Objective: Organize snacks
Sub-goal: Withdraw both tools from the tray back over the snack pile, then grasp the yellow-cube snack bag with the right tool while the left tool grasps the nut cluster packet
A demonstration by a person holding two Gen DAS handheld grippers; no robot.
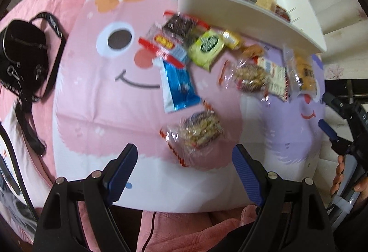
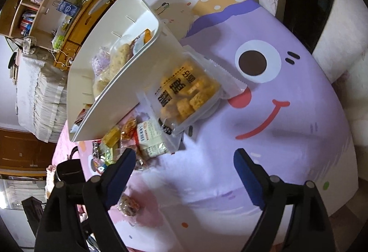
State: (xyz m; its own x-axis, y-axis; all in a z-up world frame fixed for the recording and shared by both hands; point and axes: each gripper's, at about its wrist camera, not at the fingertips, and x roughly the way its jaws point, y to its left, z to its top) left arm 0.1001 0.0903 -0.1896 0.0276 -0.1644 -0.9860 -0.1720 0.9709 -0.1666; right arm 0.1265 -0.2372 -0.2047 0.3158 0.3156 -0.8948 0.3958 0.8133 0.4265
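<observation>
While the left tool [image 1: 184,166] hangs open just above a clear cracker pack [image 1: 197,132], likely to grab it, more snacks lie beside the white box [image 1: 253,21]. Some are already inside. The right tool [image 2: 184,173] is open too, holding nothing.

The white box [image 1: 248,19] stands at the far side, with snack packets [image 1: 207,49] crowded against its near wall. Bare tabletop [image 1: 96,114] lies open left of the packets, up to the black bag [image 1: 25,51]. One clear-wrapped snack [image 1: 200,131] lies alone just ahead of the left gripper [image 1: 184,155].
</observation>
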